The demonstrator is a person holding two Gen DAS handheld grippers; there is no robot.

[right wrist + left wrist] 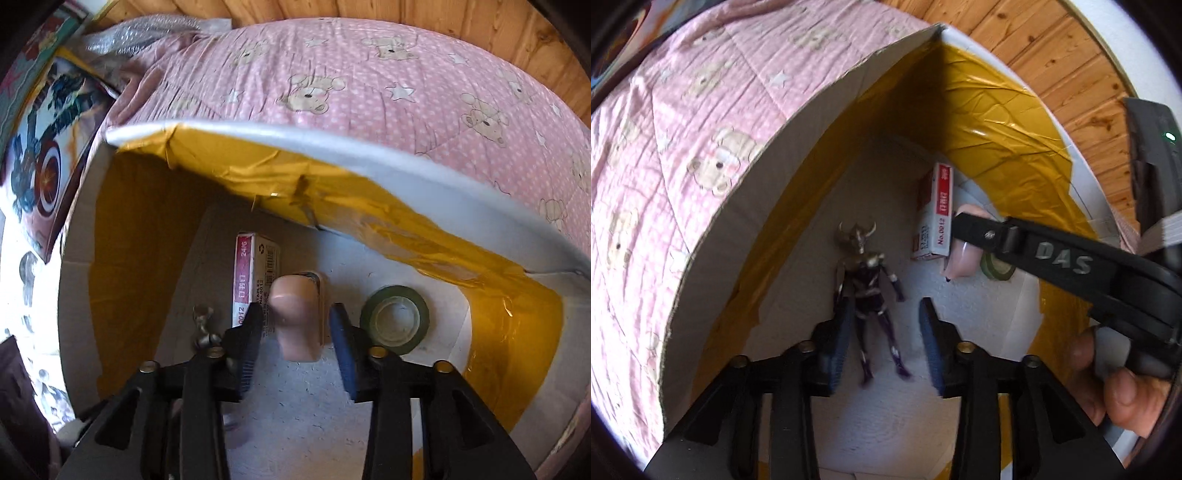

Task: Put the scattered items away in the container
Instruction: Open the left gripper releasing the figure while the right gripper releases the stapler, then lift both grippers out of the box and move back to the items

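Note:
A cardboard box (713, 266) lined with yellow tape holds everything. On its white floor lies a dark purple and silver horned action figure (866, 284). My left gripper (886, 339) hangs over the figure's legs, open, pads clear of it. In the right wrist view a pink rounded item (295, 317) sits between the open pads of my right gripper (297, 341), with a small gap on each side. A red and white staples box (255, 273) lies to its left and a green tape roll (394, 319) to its right. One right gripper finger (975, 232) crosses the left wrist view.
The box rim (332, 147) stands high around both grippers. A pink bear-print quilt (683, 129) surrounds the box. A person's hand (1108, 387) grips the right tool. Printed cloth (48, 147) and bubble wrap (129, 33) lie beyond the far corner, wood boards (1052, 55) behind.

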